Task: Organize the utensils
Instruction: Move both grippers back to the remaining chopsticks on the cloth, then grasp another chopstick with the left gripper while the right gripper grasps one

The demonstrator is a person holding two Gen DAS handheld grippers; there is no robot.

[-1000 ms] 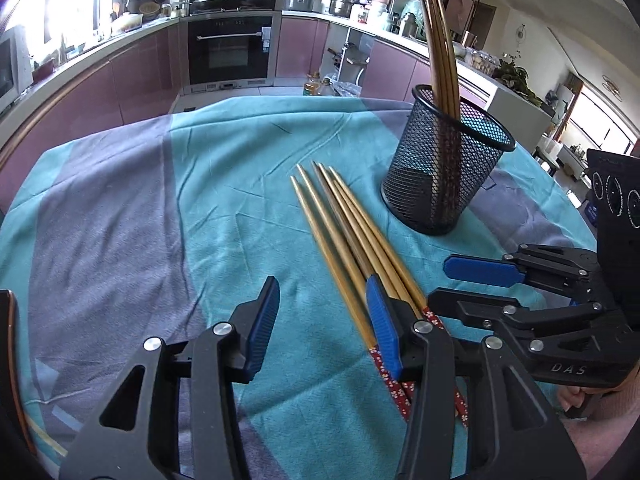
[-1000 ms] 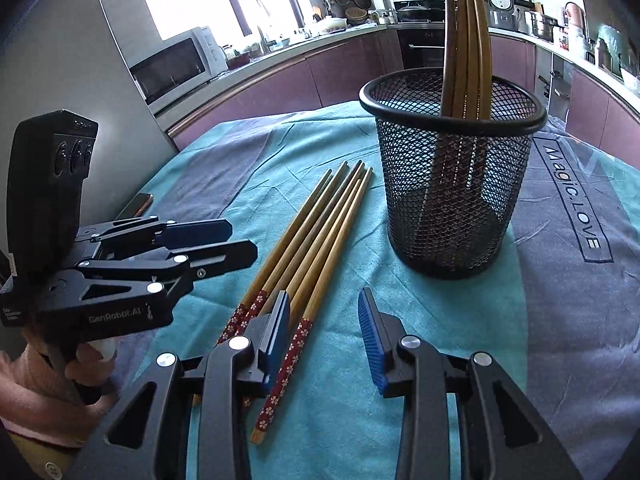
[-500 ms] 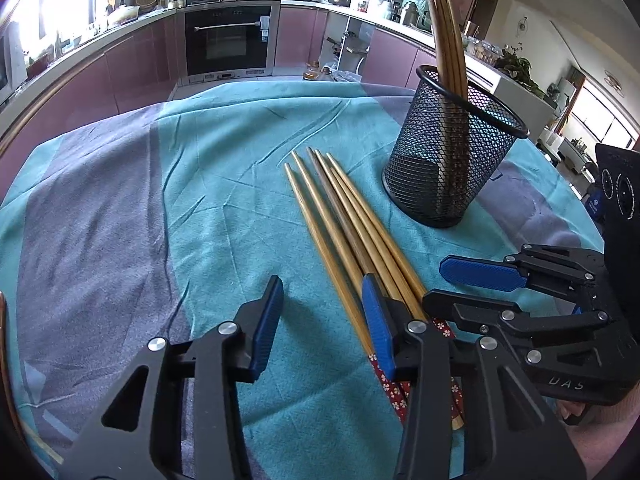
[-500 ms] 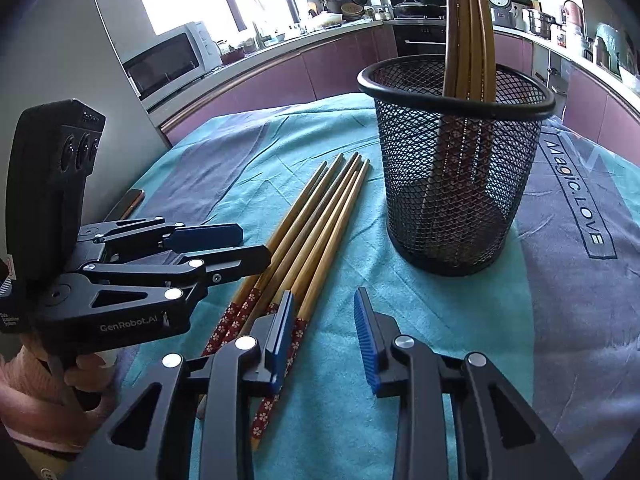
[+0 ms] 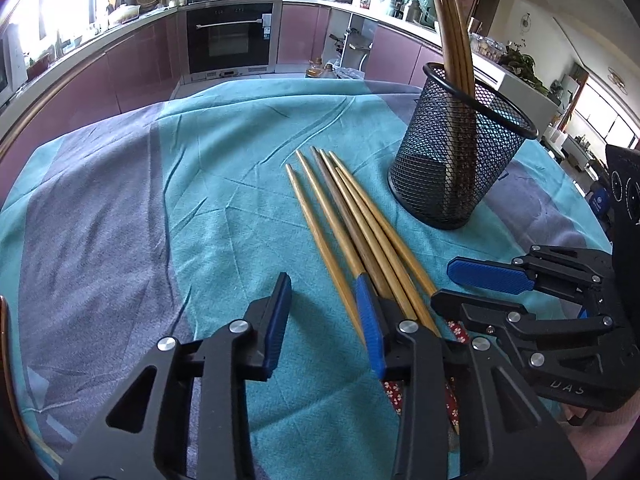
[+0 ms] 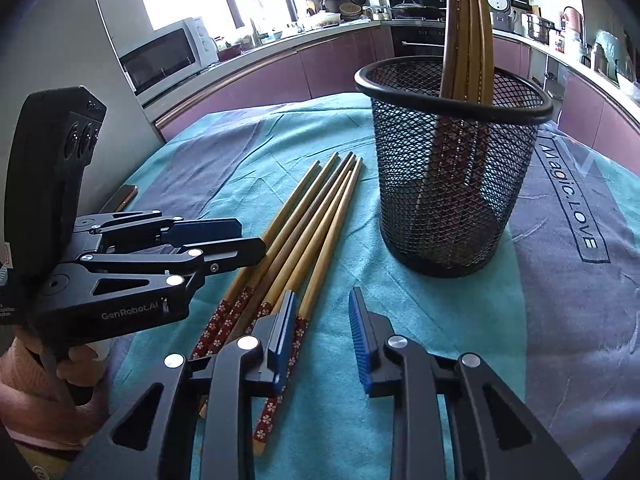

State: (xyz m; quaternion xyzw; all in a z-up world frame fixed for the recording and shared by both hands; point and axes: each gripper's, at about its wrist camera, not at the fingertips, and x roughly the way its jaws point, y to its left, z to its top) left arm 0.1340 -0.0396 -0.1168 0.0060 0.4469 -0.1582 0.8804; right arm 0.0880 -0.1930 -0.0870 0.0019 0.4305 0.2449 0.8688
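On the cloth-covered bench (image 5: 224, 184), the left gripper (image 5: 324, 316) hovers left of the mesh cup (image 5: 452, 168), its jaws narrowing but grasping nothing, one pad resting over the loose chopsticks (image 5: 352, 220). These chopsticks lie flat in a bundle just beside the cup, which holds more chopsticks (image 6: 466, 28) upright. The right gripper (image 6: 322, 340) sits over their patterned ends, jaws closing yet empty.
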